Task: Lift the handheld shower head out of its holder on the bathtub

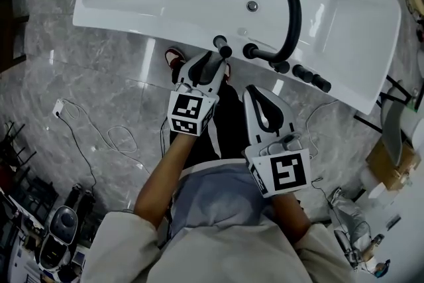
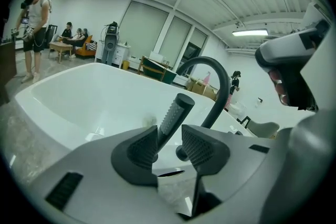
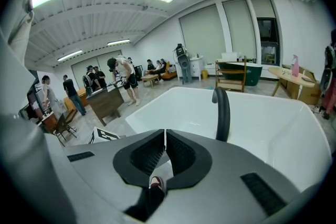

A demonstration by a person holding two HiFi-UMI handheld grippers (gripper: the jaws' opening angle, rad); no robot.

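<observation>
White cable (image 1: 99, 136) on the grey marble floor (image 1: 99, 76) at far left. White bathtub (image 1: 132, 16) fills the far part of the head view, its near rim running left to right.

Left gripper (image 1: 216, 57) reaches to that near rim, its marker cube nearer the person. Jaws are spread – in the left gripper view the gripper (image 2: 170, 140) has both ribbed pads (image 2: 143, 145) apart, with the handheld shower head (image 2: 176, 113) rising between them. It is a dark, textured stick tilted up to the right; it sits close to the left pad, with a clear gap to the right pad, so it is not pinched. Its foot is hidden behind the jaws (cannot see the holder itself). In the head view the shower head (image 1: 222, 45) stands on the tub's near rim, just beyond the left jaw tips.

Right of it is the black curved spout (image 1: 291, 10), arching far over the basin, then a row of black knobs (image 1: 305, 73) along the rim, further right.

Right gripper (image 1: 254, 92) hangs nearer the person, short of the rim and apart from the tub. Jaws are pressed together – in the right gripper view (image 3: 164, 150) only a thin slit shows, with nothing gripped. A red shoe (image 3: 156, 182) shows through the gap below, with the tub and spout (image 3: 223, 113) beyond.
</observation>
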